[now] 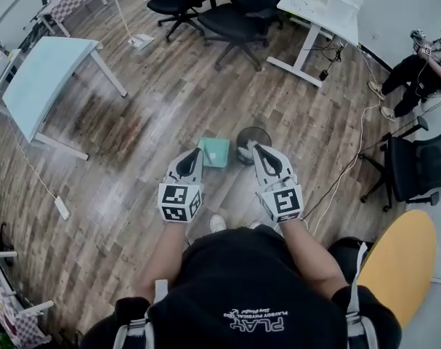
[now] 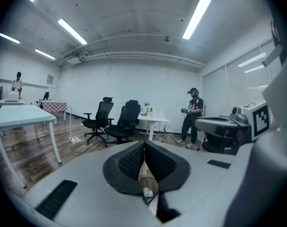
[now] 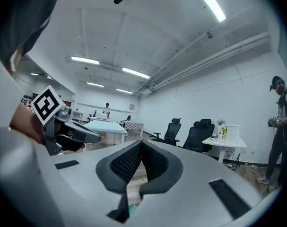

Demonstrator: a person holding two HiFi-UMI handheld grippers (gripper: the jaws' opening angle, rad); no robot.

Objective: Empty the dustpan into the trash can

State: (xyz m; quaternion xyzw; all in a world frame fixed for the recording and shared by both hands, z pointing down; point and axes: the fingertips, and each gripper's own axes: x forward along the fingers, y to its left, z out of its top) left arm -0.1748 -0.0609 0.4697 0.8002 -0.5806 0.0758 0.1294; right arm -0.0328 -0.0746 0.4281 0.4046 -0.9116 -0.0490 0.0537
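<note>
While I hold both up and level, my left hand-held gripper (image 1: 194, 153) has its jaws pressed together on nothing. Dustpan (image 1: 216, 153) lies on the floor (image 1: 133, 122) below, between the two tips, just beside the trash can (image 1: 251, 133), which sits under my right hand-held gripper (image 1: 259, 150), also pressed together and empty. Dustpan unheld; can't tell if it's emptied, so the lift and tip may remain.

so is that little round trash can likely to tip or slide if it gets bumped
The trash can looks small and dark, likely thin plastic, so probably light. It stands free on the smooth wood floor beside the dustpan, so a bump would likely slide it. Its height is hard to judge from above, so tipping can't be ruled out.
</note>
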